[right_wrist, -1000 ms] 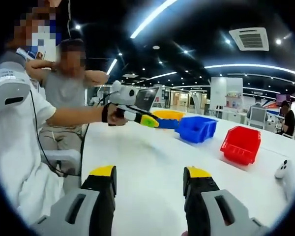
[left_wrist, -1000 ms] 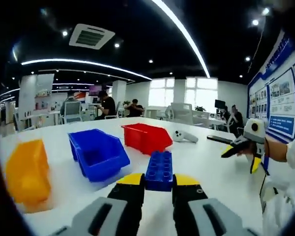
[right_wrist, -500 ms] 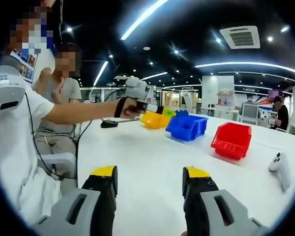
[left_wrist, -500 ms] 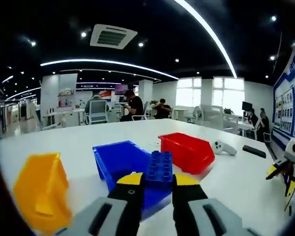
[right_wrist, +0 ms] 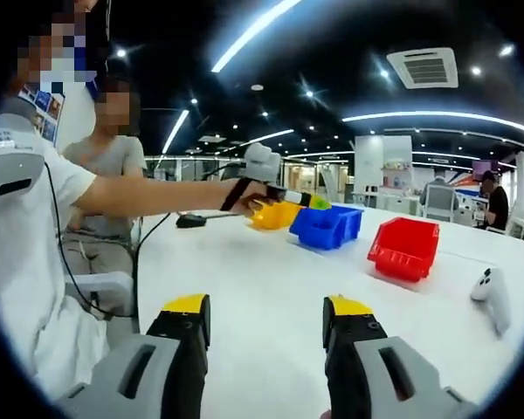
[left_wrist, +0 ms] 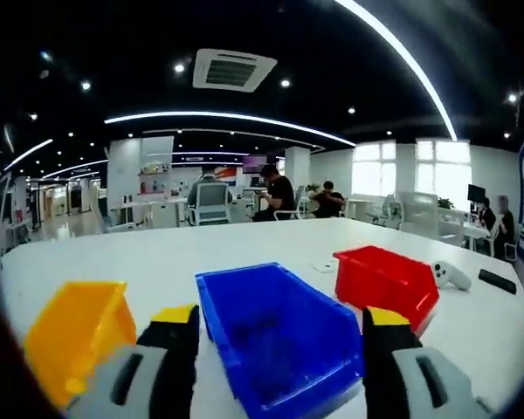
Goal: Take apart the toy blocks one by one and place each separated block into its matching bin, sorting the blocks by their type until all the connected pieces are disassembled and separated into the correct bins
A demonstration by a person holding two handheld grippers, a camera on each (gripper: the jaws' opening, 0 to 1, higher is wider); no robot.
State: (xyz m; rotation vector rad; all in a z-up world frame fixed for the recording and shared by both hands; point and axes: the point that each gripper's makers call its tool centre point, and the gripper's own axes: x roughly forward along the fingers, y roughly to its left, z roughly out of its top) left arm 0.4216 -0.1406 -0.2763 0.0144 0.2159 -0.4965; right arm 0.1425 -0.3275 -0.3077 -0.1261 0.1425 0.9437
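My left gripper (left_wrist: 279, 319) hangs open just above the blue bin (left_wrist: 284, 345), one jaw to each side of it and nothing between them. I cannot make out a block inside the bin. A yellow bin (left_wrist: 74, 336) stands to its left and a red bin (left_wrist: 380, 279) to its right. My right gripper (right_wrist: 266, 310) is open and empty over the bare white table (right_wrist: 253, 271). Far off in the right gripper view, a hand holds the left gripper (right_wrist: 288, 197) over the blue bin (right_wrist: 325, 225), between the yellow bin (right_wrist: 275, 214) and the red bin (right_wrist: 406, 246).
A white game controller (left_wrist: 450, 275) and a flat black device (left_wrist: 496, 280) lie on the table right of the red bin. A small black object (right_wrist: 192, 220) rests near the table's far left. A seated person (right_wrist: 105, 175) is beside the table; more people sit at desks behind.
The left gripper has carried the blue block over the blue bin and opened; the block is gone from its jaws. The right gripper has stayed open and nearly still.
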